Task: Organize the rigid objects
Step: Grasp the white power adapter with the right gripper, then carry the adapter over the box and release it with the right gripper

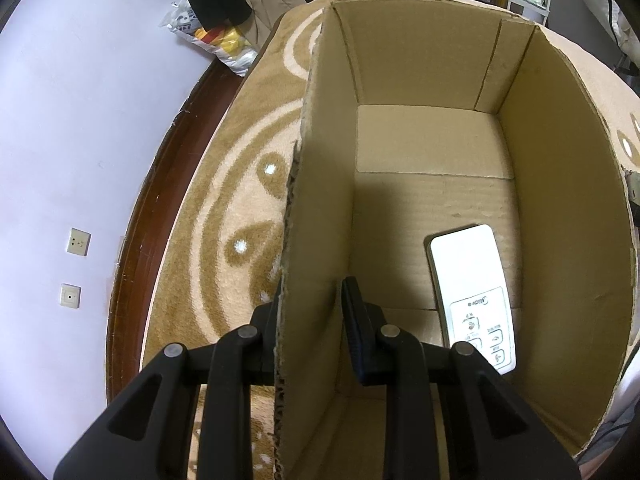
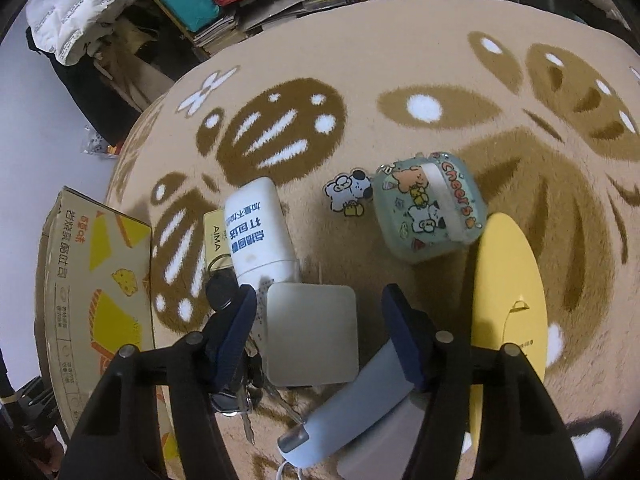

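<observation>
My left gripper (image 1: 316, 312) straddles the left wall of an open cardboard box (image 1: 320, 184), one finger outside and one inside, with a gap to the inner finger. A white remote control (image 1: 472, 292) lies on the box floor at the right. My right gripper (image 2: 320, 312) is open and hovers over a silver square device (image 2: 312, 334) on the carpet. Around it lie a white tube-shaped case (image 2: 260, 232), a key bunch with a yellow tag (image 2: 228, 320), a cartoon-printed case (image 2: 432, 210), a yellow oval object (image 2: 508, 300) and a grey-blue object (image 2: 352, 408).
The box shows from outside at the left of the right wrist view (image 2: 92, 288). A patterned beige and brown carpet (image 2: 400, 80) covers the floor. A white wall with sockets (image 1: 78, 242) stands to the left. Shelves with books and bags (image 2: 208, 4) stand at the back.
</observation>
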Motion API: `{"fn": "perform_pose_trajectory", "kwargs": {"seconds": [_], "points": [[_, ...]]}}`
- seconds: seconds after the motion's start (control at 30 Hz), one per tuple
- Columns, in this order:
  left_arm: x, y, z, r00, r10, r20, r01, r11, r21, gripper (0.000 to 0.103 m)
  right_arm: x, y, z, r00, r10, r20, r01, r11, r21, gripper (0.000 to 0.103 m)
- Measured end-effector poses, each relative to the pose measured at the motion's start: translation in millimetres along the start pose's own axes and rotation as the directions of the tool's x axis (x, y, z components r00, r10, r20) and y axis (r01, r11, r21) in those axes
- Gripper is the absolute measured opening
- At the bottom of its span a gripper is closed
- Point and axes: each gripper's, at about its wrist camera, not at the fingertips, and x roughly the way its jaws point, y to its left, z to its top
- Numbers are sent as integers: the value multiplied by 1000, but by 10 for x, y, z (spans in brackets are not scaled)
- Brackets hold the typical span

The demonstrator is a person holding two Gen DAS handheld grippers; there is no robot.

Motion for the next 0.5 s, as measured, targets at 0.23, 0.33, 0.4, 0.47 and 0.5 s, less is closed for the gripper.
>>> {"fn": "perform_pose_trajectory", "kwargs": {"seconds": [0.23,0.33,0.4,0.47,0.5], "points": [[0,-17,-5,1000,2,1,-2,1000,1,24,33,107,-55,1000,0,-5,-1,999,-42,52],[-9,-17,-9,1000,3,1,-3,1000,1,24,-68,225,-43,997,-13,72,19,996,-82,52],[-9,-17,-10,1000,4,1,-4,1000,2,24,-153,313,-17,993,15,118,-3,995,-104,52],[-9,-15,-10,1000,10,-2,-10,1000,5,24,-208,417,2,988,53,148,-32,990,-137,52],[-4,-12,-8,1000,14,-5,-14,1000,3,24,-222,472,5,985,61,160,-36,987,-155,52]]}}
